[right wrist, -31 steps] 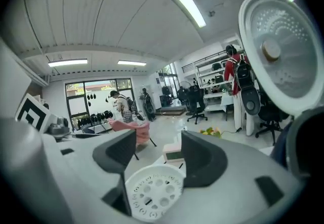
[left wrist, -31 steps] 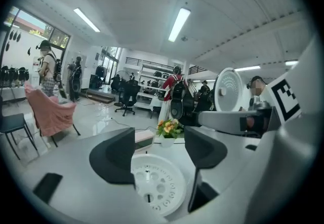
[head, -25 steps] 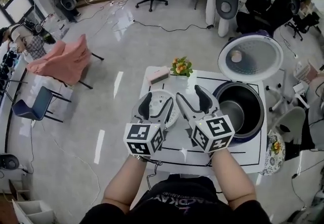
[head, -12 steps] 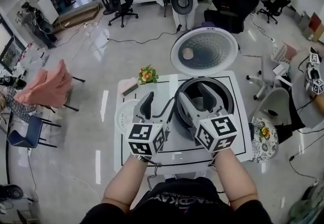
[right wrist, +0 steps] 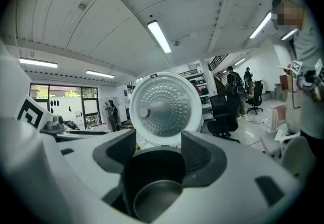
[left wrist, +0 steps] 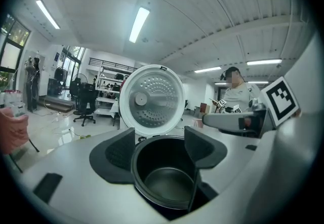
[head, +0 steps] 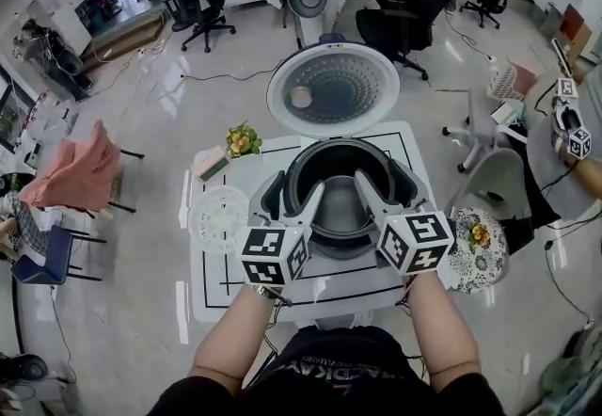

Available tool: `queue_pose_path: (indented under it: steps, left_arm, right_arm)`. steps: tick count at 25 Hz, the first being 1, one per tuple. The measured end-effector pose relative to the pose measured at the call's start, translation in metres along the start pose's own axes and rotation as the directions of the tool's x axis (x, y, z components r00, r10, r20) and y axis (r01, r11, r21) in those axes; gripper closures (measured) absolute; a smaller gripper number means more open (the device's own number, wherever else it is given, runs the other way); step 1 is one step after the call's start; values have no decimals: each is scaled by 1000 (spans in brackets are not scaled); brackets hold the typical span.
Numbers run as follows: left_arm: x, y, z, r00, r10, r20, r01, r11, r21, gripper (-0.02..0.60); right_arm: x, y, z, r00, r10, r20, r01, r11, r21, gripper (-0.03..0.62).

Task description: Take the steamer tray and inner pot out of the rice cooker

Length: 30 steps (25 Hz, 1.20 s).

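Note:
The rice cooker [head: 404, 181] stands on the white table with its round lid [head: 333, 89] tipped up at the back. The dark inner pot [head: 340, 202] sits inside it, empty. The white perforated steamer tray [head: 218, 217] lies flat on the table, left of the cooker. My left gripper [head: 290, 201] is open and straddles the pot's left rim, one finger inside the pot and one outside. My right gripper [head: 384, 188] is open and straddles the right rim the same way. In the left gripper view, the pot [left wrist: 169, 180] shows between the left gripper's [left wrist: 161, 149] pads. The right gripper view frames the pot [right wrist: 154, 195] between the right gripper's [right wrist: 159, 153] pads.
A small flower pot [head: 240, 138] and a pink box [head: 212, 163] stand at the table's [head: 212, 287] back left corner. A grey chair [head: 494, 181] and a flowered stool [head: 475, 237] are close on the right. Office chairs and another person's hands with grippers [head: 569, 132] are farther off.
Both grippers have moved from above the steamer tray over to the rice cooker and now straddle the inner pot's rim. The head view has swung so the cooker is centred.

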State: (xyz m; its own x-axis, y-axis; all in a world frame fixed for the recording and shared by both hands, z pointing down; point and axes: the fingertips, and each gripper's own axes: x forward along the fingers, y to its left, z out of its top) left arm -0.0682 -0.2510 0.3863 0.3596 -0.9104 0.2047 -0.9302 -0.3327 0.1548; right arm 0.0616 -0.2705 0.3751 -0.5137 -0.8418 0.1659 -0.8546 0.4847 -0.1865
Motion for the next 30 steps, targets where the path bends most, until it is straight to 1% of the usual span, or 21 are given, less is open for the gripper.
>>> queue_pose_path:
  steps: [5, 9, 12, 19, 22, 26, 28, 30]
  left_arm:
    - [7, 3, -22, 997, 59, -48, -58, 998, 12, 285]
    - [7, 10, -36, 990, 114, -82, -113, 993, 20, 285]
    - [10, 16, -46, 982, 156, -104, -153, 988, 28, 285]
    - [13, 30, -66, 956, 249, -152, -245, 968, 48, 285]
    - [16, 32, -71, 945, 279, -171, -274, 960, 51, 285]
    - [22, 35, -80, 929, 307, -206, -300, 952, 64, 285]
    - [24, 35, -85, 921, 318, -226, -308, 948, 78, 285]
    - [25, 37, -90, 909, 337, -244, -323, 942, 96, 285]
  right_arm:
    - [-1, -35, -23, 998, -31, -51, 32, 999, 23, 330]
    - [4, -51, -41, 995, -35, -94, 38, 999, 36, 330]
    - [10, -61, -53, 991, -41, -124, 44, 999, 23, 330]
    - [22, -75, -77, 976, -47, -212, 46, 999, -9, 330]
    - [25, -82, -82, 967, -60, -248, 50, 998, -46, 330]
    - [30, -85, -88, 959, -49, -281, 37, 998, -46, 332]
    - [31, -85, -89, 955, -52, -292, 32, 997, -75, 332]
    - [32, -85, -91, 948, -75, -309, 37, 991, -128, 336]
